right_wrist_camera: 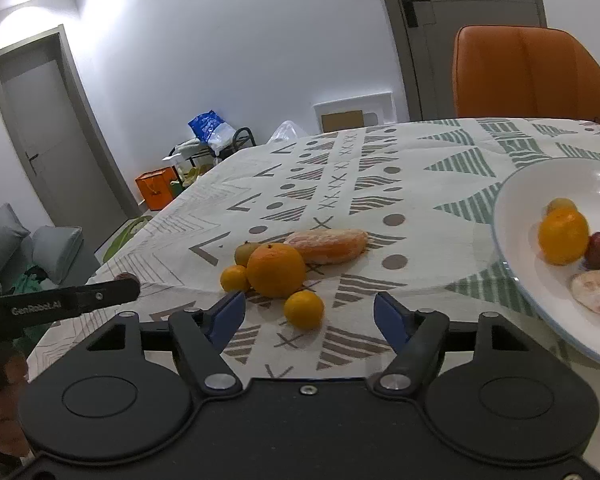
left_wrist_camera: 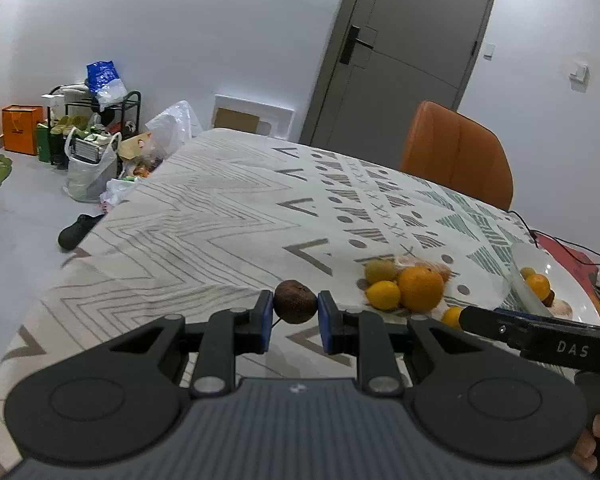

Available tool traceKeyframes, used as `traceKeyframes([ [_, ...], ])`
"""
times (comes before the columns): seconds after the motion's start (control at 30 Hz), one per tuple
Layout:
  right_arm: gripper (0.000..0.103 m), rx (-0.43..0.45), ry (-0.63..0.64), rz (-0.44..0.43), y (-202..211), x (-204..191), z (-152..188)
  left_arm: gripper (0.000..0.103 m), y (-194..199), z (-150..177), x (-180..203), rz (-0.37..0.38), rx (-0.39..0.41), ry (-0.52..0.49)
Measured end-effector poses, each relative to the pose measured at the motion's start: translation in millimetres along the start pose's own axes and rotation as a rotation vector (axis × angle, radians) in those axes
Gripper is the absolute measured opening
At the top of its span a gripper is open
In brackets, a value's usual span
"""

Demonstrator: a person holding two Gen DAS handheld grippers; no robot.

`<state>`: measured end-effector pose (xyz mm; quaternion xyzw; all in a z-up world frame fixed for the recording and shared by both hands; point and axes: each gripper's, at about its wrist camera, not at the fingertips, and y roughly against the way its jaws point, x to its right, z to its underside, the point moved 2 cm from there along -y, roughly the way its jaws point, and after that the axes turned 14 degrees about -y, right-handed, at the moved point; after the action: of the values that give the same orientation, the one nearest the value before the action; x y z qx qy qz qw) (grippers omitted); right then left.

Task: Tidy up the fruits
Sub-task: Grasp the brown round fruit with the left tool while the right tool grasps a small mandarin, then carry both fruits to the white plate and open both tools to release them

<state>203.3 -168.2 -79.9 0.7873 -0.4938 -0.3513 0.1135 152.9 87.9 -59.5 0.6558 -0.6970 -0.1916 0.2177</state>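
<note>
- The left hand-held gripper (left_wrist_camera: 295, 312) is clenched on a dark brown wrinkled fruit (left_wrist_camera: 295, 301), held above the patterned tabletop (left_wrist_camera: 204, 216).
- The right hand-held gripper (right_wrist_camera: 309, 314) is released, its blue pads spread wide around a small yellow citrus (right_wrist_camera: 304, 309) without touching it.
- Just beyond sit a large orange (right_wrist_camera: 276, 270), another small citrus (right_wrist_camera: 234, 278), a greenish fruit (right_wrist_camera: 245, 252) and a peeled citrus half (right_wrist_camera: 332, 245).
- At right, the white bowl (right_wrist_camera: 516, 216) holds an orange (right_wrist_camera: 563, 236), a dark red fruit (right_wrist_camera: 598, 250) and peeled segments (right_wrist_camera: 596, 294).

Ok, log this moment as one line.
left tool: shut on brown fruit | right tool: open, near small orange | white bowl: partly filled | loose pile remains
</note>
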Motion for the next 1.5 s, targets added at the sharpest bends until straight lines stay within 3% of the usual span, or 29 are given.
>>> traceKeyframes([
  [0.2, 0.061, -0.016, 0.015, 0.0, -12, -6, 0, 0.022, 4, 0, -8, -0.017, 0.005, 0.009],
  [0.27, 0.043, -0.025, 0.02, 0.011, -17, -6, 1, 0.022, 6, 0, -10, -0.018, 0.007, 0.013],
  [0.3, 0.024, -0.04, 0.02, 0.024, -21, -5, 3, 0.022, 6, 0, -11, -0.018, 0.007, 0.016],
  [0.33, 0.022, -0.028, 0.03, 0.037, -20, -5, 4, 0.022, 5, 0, -11, -0.016, 0.005, 0.02],
  [0.97, 0.022, 0.071, -0.012, 0.032, 52, 23, -9, 0.022, 1, -15, 58, 0.102, 0.039, -0.054],
  [1.5, 0.022, 0.146, -0.055, 0.072, 94, 60, -14, 0.022, 4, -24, 109, 0.158, 0.059, -0.116],
])
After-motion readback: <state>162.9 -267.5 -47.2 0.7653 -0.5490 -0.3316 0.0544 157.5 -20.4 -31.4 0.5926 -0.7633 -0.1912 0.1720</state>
